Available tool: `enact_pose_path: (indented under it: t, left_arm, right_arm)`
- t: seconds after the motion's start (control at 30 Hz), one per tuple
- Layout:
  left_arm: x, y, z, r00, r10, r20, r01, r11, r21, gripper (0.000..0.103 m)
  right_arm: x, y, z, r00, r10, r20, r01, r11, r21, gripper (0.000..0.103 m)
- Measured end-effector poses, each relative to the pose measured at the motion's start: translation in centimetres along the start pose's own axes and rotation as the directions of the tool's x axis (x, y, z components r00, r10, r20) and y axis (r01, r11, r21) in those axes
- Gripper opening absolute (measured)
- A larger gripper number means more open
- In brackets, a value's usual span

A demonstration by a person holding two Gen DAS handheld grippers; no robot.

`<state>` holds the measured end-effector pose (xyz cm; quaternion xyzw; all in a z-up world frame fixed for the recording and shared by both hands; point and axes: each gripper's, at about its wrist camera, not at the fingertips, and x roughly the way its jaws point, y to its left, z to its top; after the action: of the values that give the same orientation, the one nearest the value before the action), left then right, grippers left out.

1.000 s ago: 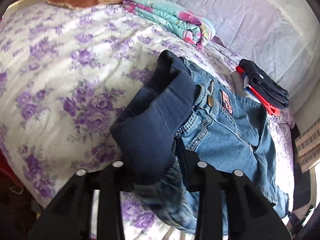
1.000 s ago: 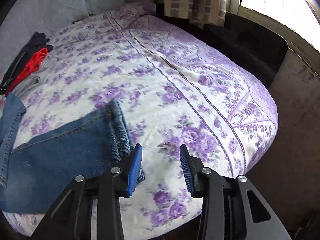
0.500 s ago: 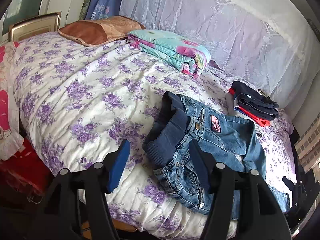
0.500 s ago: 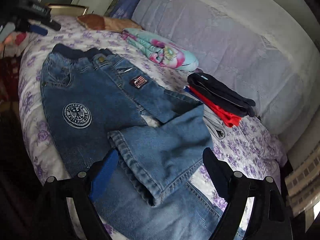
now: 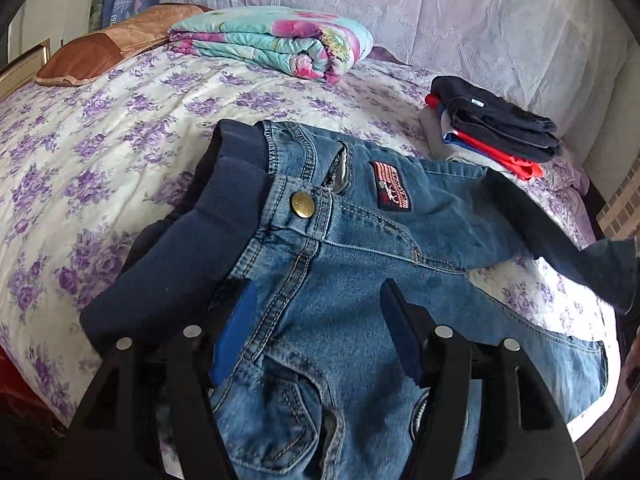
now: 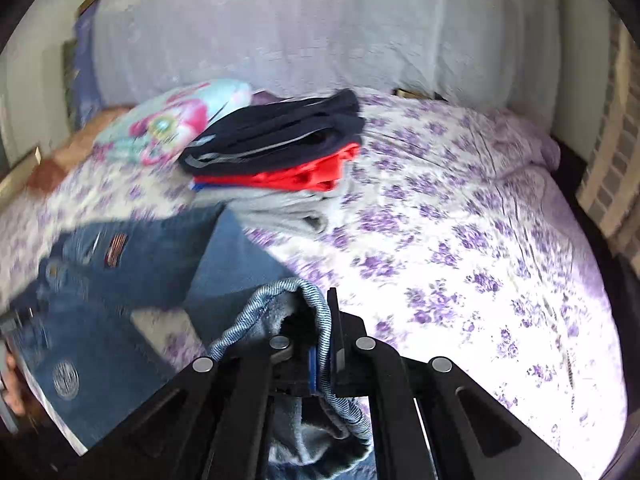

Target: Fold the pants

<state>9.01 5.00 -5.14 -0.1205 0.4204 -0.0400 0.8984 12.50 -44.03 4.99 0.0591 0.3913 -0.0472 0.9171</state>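
The left gripper [image 5: 316, 332] hovers with its two fingers spread wide, and nothing is between them. Directly under and ahead of it lie the jeans [image 5: 360, 248], on the bed [image 5: 120, 128] with the purple flower cover. The dark blue waistband [image 5: 192, 240] sits to the left of this gripper, and the brass button [image 5: 302, 205] is straight ahead of it, with a red patch [image 5: 392, 191] a little to the right of the button.

The right gripper [image 6: 326, 360] is clenched on the hem of one jeans leg [image 6: 316, 308]; the striped hem edge passes between the closed fingers and the cloth bunches up to the left of them. The rest of the jeans stretches away to the left of this gripper, though this view is blurred there.

Ahead of the right gripper, and slightly left, a pile of folded clothes [image 6: 280, 148] rests on the bed, dark on top and red under it. Further left behind it lies a folded floral blanket [image 6: 176, 124]. In the left wrist view a brown pillow [image 5: 108, 48] is far ahead on the left.
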Motion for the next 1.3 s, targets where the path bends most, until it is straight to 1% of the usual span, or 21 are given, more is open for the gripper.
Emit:
enact_pose_path:
  t: [0.1,0.17,0.2,0.27,0.3,0.4,0.47,0.53,0.6,0.7,0.77,0.83,0.87,0.9,0.93,1.0,1.03,1.13,1.2,1.23,1.3]
  left_arm:
    - [1.2,-0.3,0.8,1.000,0.004,-0.012,-0.004,1.000,-0.006,0.073]
    - [1.6,-0.7,1.1,1.000,0.013,-0.011,-0.013,1.000,0.002,0.075]
    - [1.8,-0.8,1.1,1.000,0.017,-0.012,-0.017,1.000,0.007,0.075]
    - [2.1,-0.9,1.3,0.999,0.026,-0.020,-0.026,1.000,0.016,0.076]
    - [2.2,-0.9,1.4,0.999,0.028,-0.025,-0.027,0.999,0.017,0.076]
    - [1.9,-0.9,1.8,1.000,0.010,-0.027,-0.009,1.000,0.017,0.076]
    - [1.6,-1.0,1.8,1.000,0.006,-0.026,-0.005,1.000,0.026,0.076]
    - [1.5,-1.2,1.8,1.000,0.013,-0.025,-0.012,0.999,0.047,0.076]
    - [1.4,-1.7,1.8,1.000,0.013,-0.023,-0.011,0.998,0.066,0.076]
    - [1.4,-2.1,1.8,1.000,-0.008,-0.028,0.010,0.997,0.071,0.076]
    - [1.5,-2.3,1.9,0.999,-0.016,-0.027,0.018,0.998,0.066,0.076]
    - [1.8,-2.3,1.9,0.999,-0.015,-0.030,0.017,0.998,0.064,0.076]
    - [1.9,-2.4,2.0,0.999,-0.012,-0.032,0.014,0.998,0.067,0.076]
    - [2.1,-2.4,2.1,0.999,-0.008,-0.035,0.011,0.998,0.069,0.076]
    - [2.2,-2.4,2.1,0.999,-0.007,-0.039,0.009,0.998,0.069,0.076]
    - [2.4,-2.4,2.3,0.999,-0.008,-0.042,0.011,0.998,0.063,0.077]
    - [2.3,-2.4,2.4,0.999,-0.012,-0.043,0.015,0.998,0.059,0.077]
    - [1.9,-2.1,2.4,0.998,-0.043,-0.035,0.044,0.998,0.045,0.077]
    - [1.8,-2.0,2.3,0.999,-0.042,-0.035,0.044,0.998,0.050,0.077]
    - [1.9,-1.9,2.3,0.998,-0.044,-0.038,0.045,0.998,0.051,0.077]
    - [2.0,-2.0,2.3,0.998,-0.039,-0.044,0.041,0.997,0.059,0.077]
  right_arm:
    - [4.4,-6.0,3.6,0.993,-0.088,-0.074,0.101,0.974,0.203,0.004]
    - [8.6,-7.7,4.5,0.973,-0.170,-0.158,0.202,0.955,0.215,0.005]
    - [11.0,-8.0,4.6,0.953,-0.226,-0.203,0.266,0.944,0.196,0.011]
    - [15.0,-8.2,4.0,0.904,-0.334,-0.267,0.382,0.911,0.157,0.034]
    - [15.8,-7.7,3.7,0.876,-0.412,-0.251,0.450,0.885,0.120,0.049]
    - [12.8,-5.5,3.3,0.855,-0.518,-0.003,0.514,0.848,0.133,0.055]
    - [7.9,-3.9,2.9,0.816,-0.532,0.226,0.495,0.845,0.202,0.065]
    - [3.6,-2.9,2.7,0.763,-0.513,0.392,0.453,0.858,0.240,0.100]
    - [1.5,-2.4,3.3,0.772,-0.467,0.431,0.421,0.884,0.202,0.100]
    - [1.3,-2.8,4.6,0.768,-0.561,0.309,0.534,0.827,0.173,0.100]
    - [2.4,-3.8,4.9,0.785,-0.588,0.193,0.566,0.809,0.160,0.100]
    - [5.7,-5.7,5.3,0.844,-0.536,0.010,0.530,0.838,0.131,0.100]
    - [8.0,-6.5,5.1,0.882,-0.455,-0.121,0.468,0.876,0.120,0.100]
    - [10.4,-7.3,4.9,0.902,-0.361,-0.236,0.397,0.909,0.128,0.099]
    - [12.3,-7.4,4.6,0.880,-0.368,-0.300,0.412,0.905,0.100,0.098]
    - [13.9,-7.0,4.8,0.827,-0.475,-0.300,0.499,0.866,0.005,0.086]
    - [13.4,-6.5,5.1,0.824,-0.498,-0.270,0.516,0.857,-0.004,0.076]
    - [7.9,-4.0,5.3,0.909,-0.412,-0.060,0.416,0.906,0.081,0.082]
    - [5.8,-3.2,4.5,0.974,-0.222,-0.030,0.224,0.967,0.118,0.099]
    - [5.7,-3.0,4.0,0.989,-0.145,-0.043,0.149,0.980,0.133,0.099]
    - [7.7,-3.1,3.1,0.990,-0.059,-0.130,0.079,0.984,0.157,0.099]
